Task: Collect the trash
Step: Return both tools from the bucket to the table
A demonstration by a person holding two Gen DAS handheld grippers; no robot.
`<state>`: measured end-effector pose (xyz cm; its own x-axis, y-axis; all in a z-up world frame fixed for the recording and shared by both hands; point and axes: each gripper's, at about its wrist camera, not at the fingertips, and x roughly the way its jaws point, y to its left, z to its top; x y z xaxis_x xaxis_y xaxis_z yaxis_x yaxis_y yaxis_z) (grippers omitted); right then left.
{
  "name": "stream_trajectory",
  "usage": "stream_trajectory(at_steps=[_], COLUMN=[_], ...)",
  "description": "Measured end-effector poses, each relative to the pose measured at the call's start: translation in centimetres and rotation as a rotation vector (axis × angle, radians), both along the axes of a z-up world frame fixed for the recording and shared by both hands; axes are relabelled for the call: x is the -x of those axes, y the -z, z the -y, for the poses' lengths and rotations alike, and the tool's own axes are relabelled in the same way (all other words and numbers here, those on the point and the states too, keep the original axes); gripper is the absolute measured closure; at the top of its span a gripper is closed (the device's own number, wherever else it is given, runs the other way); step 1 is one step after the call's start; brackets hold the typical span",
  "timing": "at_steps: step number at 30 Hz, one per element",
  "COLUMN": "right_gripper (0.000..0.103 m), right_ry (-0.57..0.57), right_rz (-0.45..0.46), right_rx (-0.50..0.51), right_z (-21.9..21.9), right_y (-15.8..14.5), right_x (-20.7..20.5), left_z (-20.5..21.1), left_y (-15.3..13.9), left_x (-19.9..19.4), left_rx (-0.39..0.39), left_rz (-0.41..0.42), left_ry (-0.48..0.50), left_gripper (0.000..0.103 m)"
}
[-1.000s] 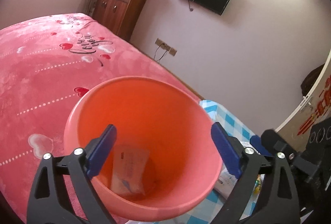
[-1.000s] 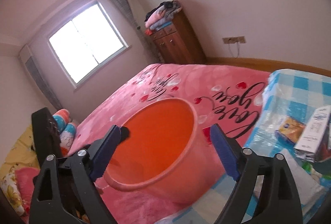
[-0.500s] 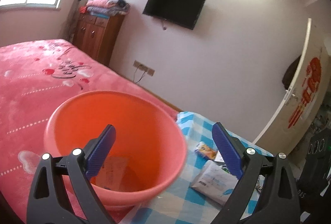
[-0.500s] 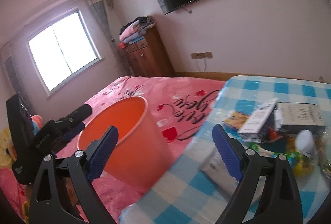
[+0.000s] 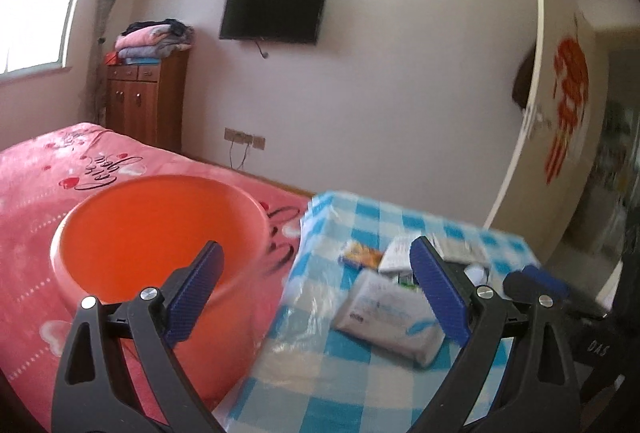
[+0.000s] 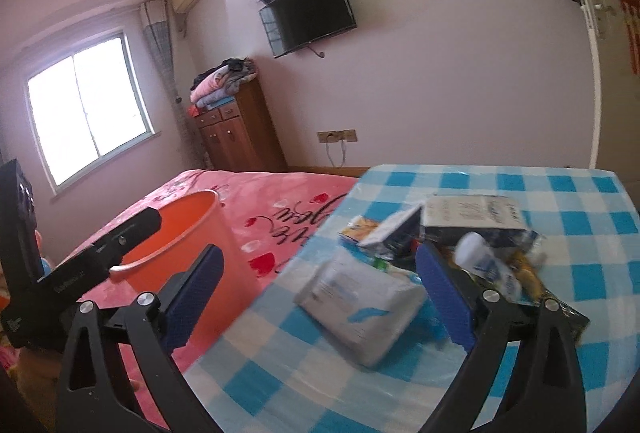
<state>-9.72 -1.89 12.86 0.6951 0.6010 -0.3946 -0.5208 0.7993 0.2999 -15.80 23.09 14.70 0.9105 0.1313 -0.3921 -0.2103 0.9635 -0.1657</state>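
Observation:
An orange bucket [image 5: 160, 233] stands on the pink bed, left of a blue-checked table [image 5: 360, 373]. My left gripper [image 5: 314, 253] hangs open over the gap between bucket and table, holding nothing. On the table lie a white wipes pack [image 5: 384, 313], a yellow packet [image 5: 360, 257] and small cartons. In the right wrist view my right gripper [image 6: 320, 257] is empty and its jaws are opening. The wipes pack [image 6: 360, 305] lies just ahead of it, untouched by either pad. Behind the pack are a grey box [image 6: 472, 213], a white bottle [image 6: 480, 261] and a white carton [image 6: 392, 229]. The bucket [image 6: 188, 233] is at its left.
The pink bedspread [image 5: 48, 169] fills the left. A wooden cabinet [image 5: 144, 101] with folded clothes, a wall television [image 5: 274, 13] and a white door [image 5: 560, 121] line the far wall. The left tool's black frame [image 6: 100, 261] crosses in front of the bucket in the right wrist view.
Both views have swung right, from the bucket towards the checked table. The paper in the bucket's bottom is out of sight. The trash pile is now close ahead of the right gripper.

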Motion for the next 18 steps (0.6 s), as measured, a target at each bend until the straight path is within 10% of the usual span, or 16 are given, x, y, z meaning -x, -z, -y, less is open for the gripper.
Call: stream_trajectory(at_steps=[18], right_gripper=[0.005], right_ry=[0.064], right_rz=[-0.078], right_rx=[0.015], right_z=[6.6], right_y=[4.7], right_x=[-0.8], left_z=[5.7], left_y=[4.4], left_x=[-3.0], left_rx=[-0.023], left_rz=[-0.199], left_ry=[0.090], left_gripper=[0.009])
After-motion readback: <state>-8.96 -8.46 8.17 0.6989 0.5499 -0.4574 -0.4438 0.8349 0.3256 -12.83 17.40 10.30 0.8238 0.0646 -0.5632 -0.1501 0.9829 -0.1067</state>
